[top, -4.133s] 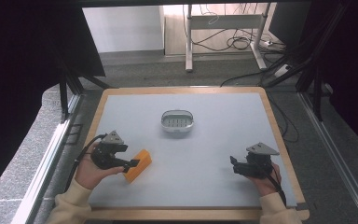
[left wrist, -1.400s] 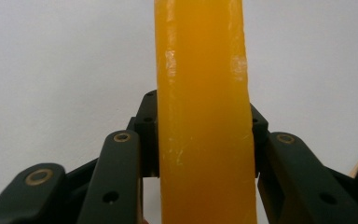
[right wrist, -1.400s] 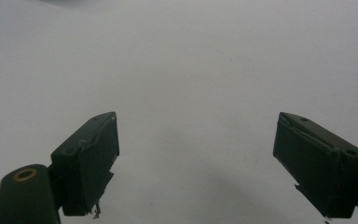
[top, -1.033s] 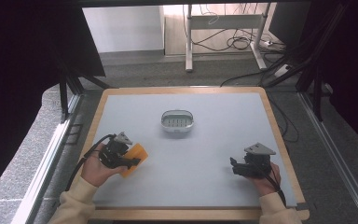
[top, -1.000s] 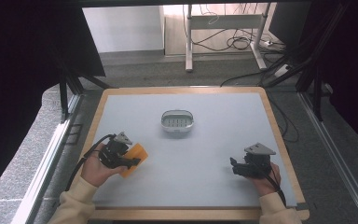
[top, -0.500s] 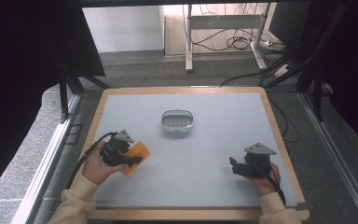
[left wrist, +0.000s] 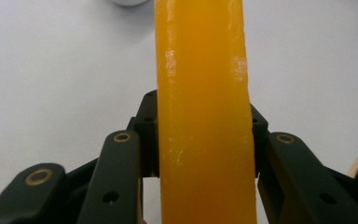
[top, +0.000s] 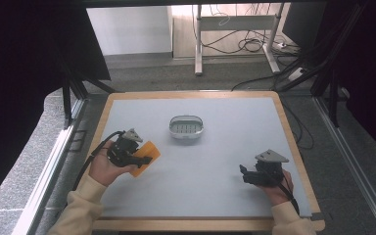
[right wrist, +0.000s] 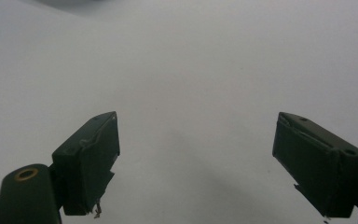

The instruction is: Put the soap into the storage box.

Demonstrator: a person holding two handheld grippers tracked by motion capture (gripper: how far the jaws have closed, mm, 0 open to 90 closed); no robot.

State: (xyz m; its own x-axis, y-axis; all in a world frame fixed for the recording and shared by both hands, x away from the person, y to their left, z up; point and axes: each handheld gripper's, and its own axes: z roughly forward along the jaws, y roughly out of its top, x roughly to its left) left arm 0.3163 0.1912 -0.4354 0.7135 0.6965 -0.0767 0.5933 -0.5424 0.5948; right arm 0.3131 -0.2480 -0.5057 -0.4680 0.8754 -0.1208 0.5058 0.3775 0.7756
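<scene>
An orange bar of soap [top: 145, 154] is clamped between the jaws of my left gripper [top: 138, 158] at the table's left side. In the left gripper view the orange soap [left wrist: 203, 112] runs up the middle, and the left gripper [left wrist: 200, 140] is shut on its two flat sides. A small oval grey soap dish [top: 186, 127] stands near the table's middle, beyond and to the right of the soap. At the right front my right gripper [top: 245, 174] rests low, and in its own view the right gripper [right wrist: 196, 163] stands open over bare table.
The grey table top [top: 225, 147] has a wooden rim [top: 293, 147]. Black frame posts [top: 68, 98] stand at the left, and a desk leg with cables [top: 254, 46] lies on the floor beyond the far edge.
My left gripper has carried the soap a little away from the front edge and turned it. The right gripper has stayed in place.
</scene>
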